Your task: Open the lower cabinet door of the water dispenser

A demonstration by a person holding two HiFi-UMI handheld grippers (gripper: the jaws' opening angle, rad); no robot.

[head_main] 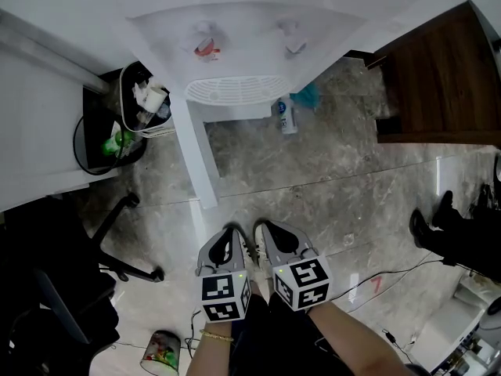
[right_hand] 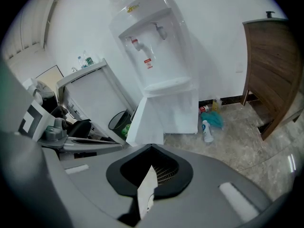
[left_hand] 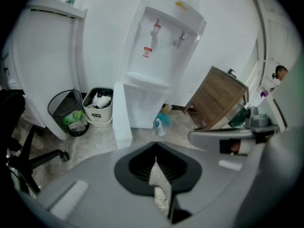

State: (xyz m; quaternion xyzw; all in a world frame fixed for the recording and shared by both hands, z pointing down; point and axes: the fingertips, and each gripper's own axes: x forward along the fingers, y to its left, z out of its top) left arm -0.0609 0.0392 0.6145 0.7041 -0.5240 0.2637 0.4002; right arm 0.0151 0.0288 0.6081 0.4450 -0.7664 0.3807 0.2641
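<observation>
Cabinet door [head_main: 197,151]: swung open, centre left of frame, under water dispenser [head_main: 235,45].
Left gripper [head_main: 232,229]: lower centre, jaws closed, empty.
Right gripper [head_main: 263,228]: just beside it, jaws closed, empty.

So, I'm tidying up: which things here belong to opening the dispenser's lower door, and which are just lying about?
Job: water dispenser, lower cabinet door, left gripper, right gripper.
Lying about: spray bottle, teal cloth, mesh bin, white bin, wooden cabinet, office chair.

water dispenser [head_main: 235,37] white | cabinet door [head_main: 196,155] white | floor [head_main: 329,186] grey veined | side cabinet [head_main: 446,84] dark brown
</observation>
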